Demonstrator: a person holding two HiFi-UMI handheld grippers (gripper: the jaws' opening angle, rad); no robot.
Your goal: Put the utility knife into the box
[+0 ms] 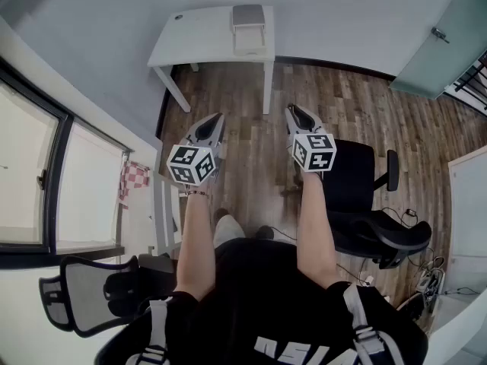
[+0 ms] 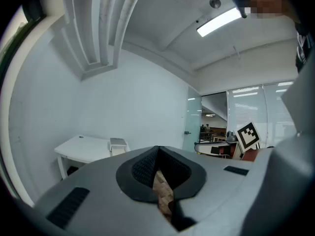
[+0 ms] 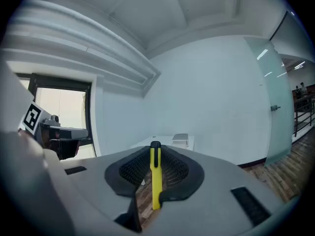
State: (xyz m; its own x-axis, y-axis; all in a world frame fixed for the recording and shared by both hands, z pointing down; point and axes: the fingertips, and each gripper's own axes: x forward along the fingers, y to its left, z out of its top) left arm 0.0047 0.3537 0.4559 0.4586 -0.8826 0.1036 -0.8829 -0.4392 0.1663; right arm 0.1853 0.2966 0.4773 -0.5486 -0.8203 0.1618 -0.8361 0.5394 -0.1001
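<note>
Holding now: your right gripper (image 3: 155,147) is clamped on the yellow utility knife (image 3: 155,178). It stands upright between the ribbed pads, and its dark tip pokes just above them.
Left gripper: your left gripper (image 2: 157,151) has its jaws closed tip to tip with nothing between them. Only wooden floor shows through the gap below.
Knife location: it is in your right gripper, held out in front of you over the wooden floor (image 1: 335,105), well apart from the white table (image 1: 199,42).
Box: a pale box (image 1: 249,26) sits on that table at the wall side, across the room from you.
Handling: the knife looks slim, stiff and light. Its smooth plastic body could likely twist or slide in the pads if you knock it.
Where to hold: the pads press on the flat sides of the body, which seems a sound hold. You cannot tell from here which end carries the blade, so treat both ends with care.
Release: lower it well into the box before you let go, since a dropped knife could bounce out.
</note>
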